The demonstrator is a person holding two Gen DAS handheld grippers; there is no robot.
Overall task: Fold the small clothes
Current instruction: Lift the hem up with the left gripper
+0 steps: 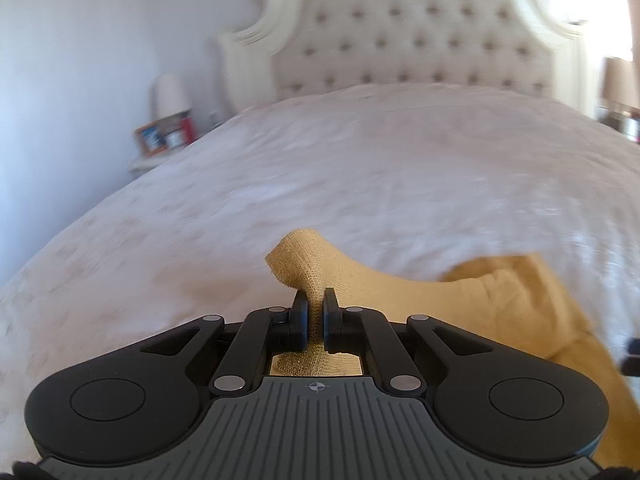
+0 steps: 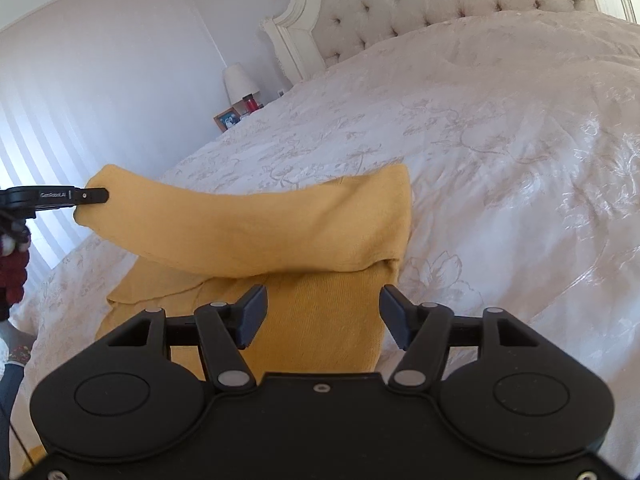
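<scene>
So far only a sleeve fold is underway: the left gripper (image 1: 316,312), clamped on the mustard-yellow knit garment's (image 2: 320,320) sleeve cuff (image 1: 296,258), lifts it above the white floral bedspread (image 2: 500,152), while the right gripper (image 2: 323,314) hovers with jaws apart over the garment's body.

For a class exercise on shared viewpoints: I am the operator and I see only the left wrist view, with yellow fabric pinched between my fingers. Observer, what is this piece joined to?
Observer: It is a sleeve of a yellow garment, lifted clear of the bedspread.
Operator: Where is the right gripper?
Observer: The right gripper hovers over the garment's body, jaws apart, gripping nothing.
Operator: How does my left gripper look from there?
Observer: The left gripper clamps the sleeve's cuff end at the left edge of that view.
</scene>
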